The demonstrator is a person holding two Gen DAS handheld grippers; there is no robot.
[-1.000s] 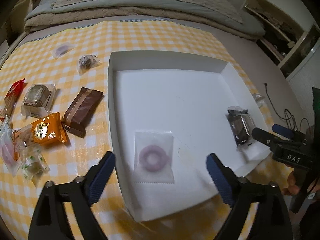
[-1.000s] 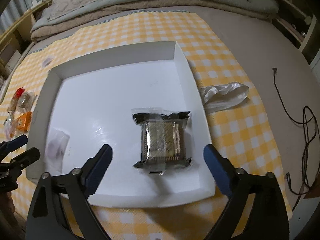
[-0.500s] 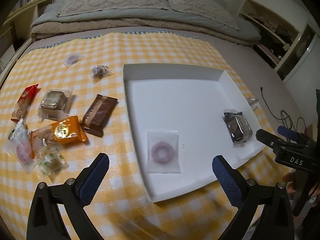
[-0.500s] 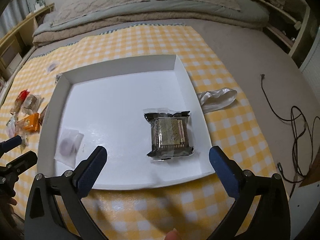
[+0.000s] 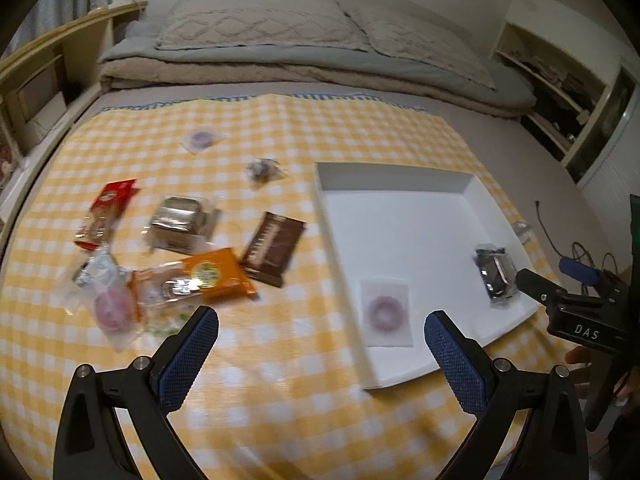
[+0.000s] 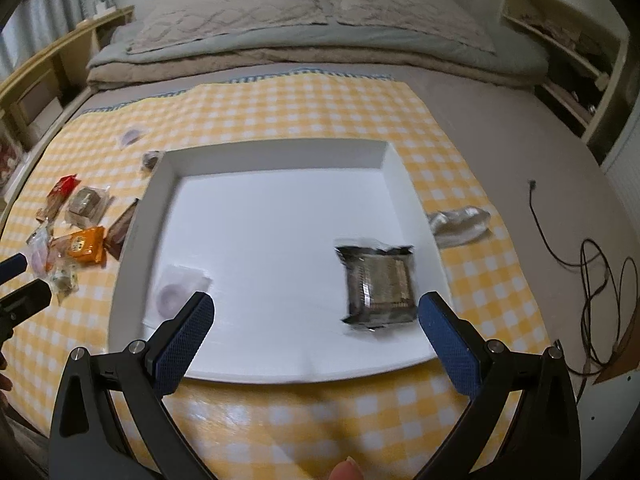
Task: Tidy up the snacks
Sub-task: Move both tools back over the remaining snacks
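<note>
The yellow-and-white checked cloth (image 6: 304,120) has a slick, wipe-clean sheen near the camera — it looks like plastic sheeting. The white tray (image 6: 276,160) is smooth and matt, like card, while the dark biscuit pack (image 6: 378,284) and the ring sweet's sachet (image 5: 386,314) are glossy clear film. Each tool's pads (image 5: 188,356) show a blue, finely dimpled rubbery face on matt black plastic arms with metal screws — beyond lies quilted bedding (image 5: 260,28).

"DAS" stands in white on the right claw (image 5: 576,276)
</note>
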